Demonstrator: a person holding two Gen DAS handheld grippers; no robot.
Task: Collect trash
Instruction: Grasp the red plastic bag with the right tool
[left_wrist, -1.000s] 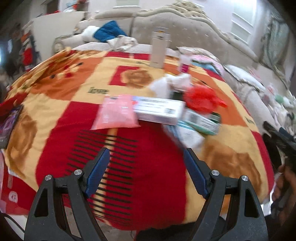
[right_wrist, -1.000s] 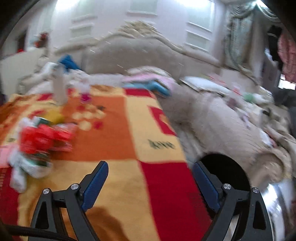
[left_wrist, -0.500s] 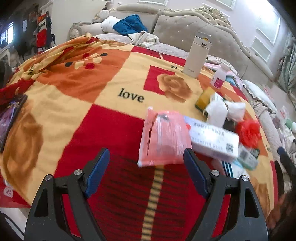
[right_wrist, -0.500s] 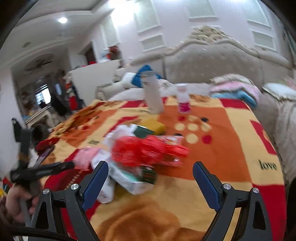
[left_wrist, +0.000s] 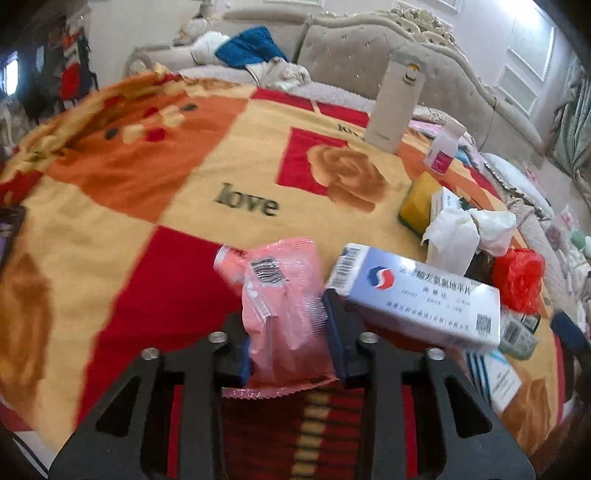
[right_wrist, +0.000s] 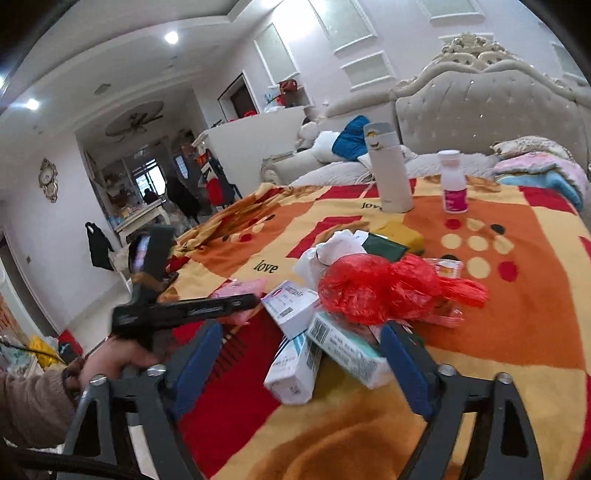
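My left gripper (left_wrist: 290, 347) is shut on a pink plastic packet (left_wrist: 284, 306) lying on the red and orange blanket (left_wrist: 155, 206). Beside it lie a white and blue medicine box (left_wrist: 417, 299), crumpled white tissue (left_wrist: 458, 232) and a red plastic bag (left_wrist: 519, 277). In the right wrist view my right gripper (right_wrist: 299, 365) is open, its jaws either side of small boxes (right_wrist: 295, 365) in front of the red plastic bag (right_wrist: 384, 288). The left gripper (right_wrist: 192, 310) shows there, reaching onto the pink packet (right_wrist: 240, 288).
A white flask (left_wrist: 397, 107) and a small pill bottle (left_wrist: 443, 147) stand at the back. A yellow sponge (left_wrist: 419, 203) lies near the tissue. A padded headboard (right_wrist: 491, 110) rises behind. The blanket's front edge drops off near the grippers.
My left gripper has moved forward and closed on the pink packet. My right gripper has swung left and come up close to the pile of boxes and the red bag.
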